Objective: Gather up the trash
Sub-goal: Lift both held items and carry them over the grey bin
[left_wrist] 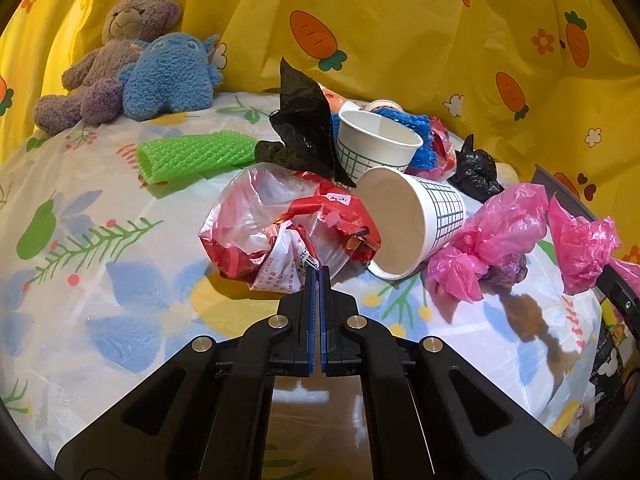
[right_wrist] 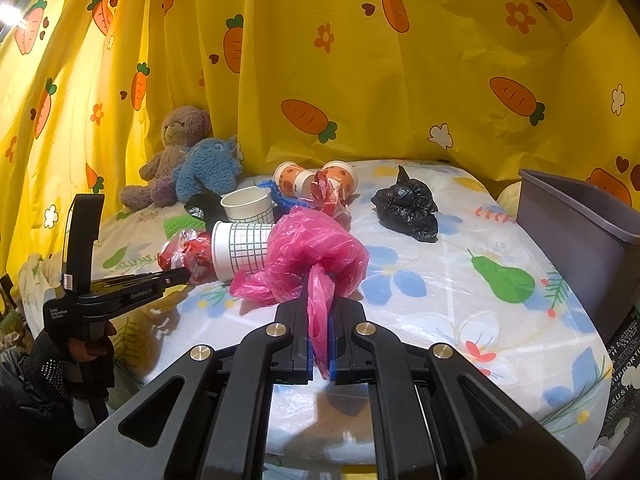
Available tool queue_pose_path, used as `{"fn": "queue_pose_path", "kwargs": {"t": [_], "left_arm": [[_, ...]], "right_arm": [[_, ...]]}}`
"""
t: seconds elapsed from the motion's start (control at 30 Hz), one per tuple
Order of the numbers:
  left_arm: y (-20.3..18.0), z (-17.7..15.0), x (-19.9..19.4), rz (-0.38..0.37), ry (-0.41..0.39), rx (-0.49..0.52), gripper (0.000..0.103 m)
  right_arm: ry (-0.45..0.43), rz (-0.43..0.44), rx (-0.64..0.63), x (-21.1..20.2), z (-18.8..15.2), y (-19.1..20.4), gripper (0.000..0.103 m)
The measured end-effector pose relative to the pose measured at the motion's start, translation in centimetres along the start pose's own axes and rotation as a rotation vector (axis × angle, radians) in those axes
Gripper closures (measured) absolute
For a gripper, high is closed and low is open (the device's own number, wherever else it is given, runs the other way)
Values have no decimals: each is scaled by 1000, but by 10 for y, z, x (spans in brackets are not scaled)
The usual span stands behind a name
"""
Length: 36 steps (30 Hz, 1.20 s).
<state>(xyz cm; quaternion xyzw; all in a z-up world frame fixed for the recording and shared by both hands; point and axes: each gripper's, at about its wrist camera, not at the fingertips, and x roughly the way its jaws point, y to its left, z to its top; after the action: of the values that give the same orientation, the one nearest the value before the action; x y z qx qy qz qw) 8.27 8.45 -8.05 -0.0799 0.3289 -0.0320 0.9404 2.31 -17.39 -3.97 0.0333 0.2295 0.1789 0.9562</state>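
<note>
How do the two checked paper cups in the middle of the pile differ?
The rear cup stands nearly upright, mouth up, so its white inside shows; the front cup lies on its side, with its flat brown base toward the left claw's camera. The rear cup leans among black plastic and blue netting; the front one lies against the pink bag. Both are white with a dark grid print.

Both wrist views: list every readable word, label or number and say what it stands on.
"Data Acquisition System": left tool's handle.
"GenRobot.AI": same tool's side arm.
"SUPPORTING", cut off: dark packaging at right edge.
Print on the red and clear wrapper's white label: too blurred to read.
Paper cups: grid pattern only.
</note>
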Motion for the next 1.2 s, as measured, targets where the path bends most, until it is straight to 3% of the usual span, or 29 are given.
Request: {"fn": "queue_pose_path", "kwargs": {"t": [0.4,0.77,1.0,1.2], "left_arm": [[-10,13,-54,-18,-142,10,102],[-53,34,-77,-71,-212,83,102],[-120,66,-80,-210,-255,176,102],[-208,93,-72,-378,-276,298,102]], "right_arm": [[-32,-2,1,-6,5,-1,97],[-90,-50,16,-20,19,-15,97],[-170,-189,45,-46,42,-45,97],[-253,-398,78,-67,66,-93,97]]}}
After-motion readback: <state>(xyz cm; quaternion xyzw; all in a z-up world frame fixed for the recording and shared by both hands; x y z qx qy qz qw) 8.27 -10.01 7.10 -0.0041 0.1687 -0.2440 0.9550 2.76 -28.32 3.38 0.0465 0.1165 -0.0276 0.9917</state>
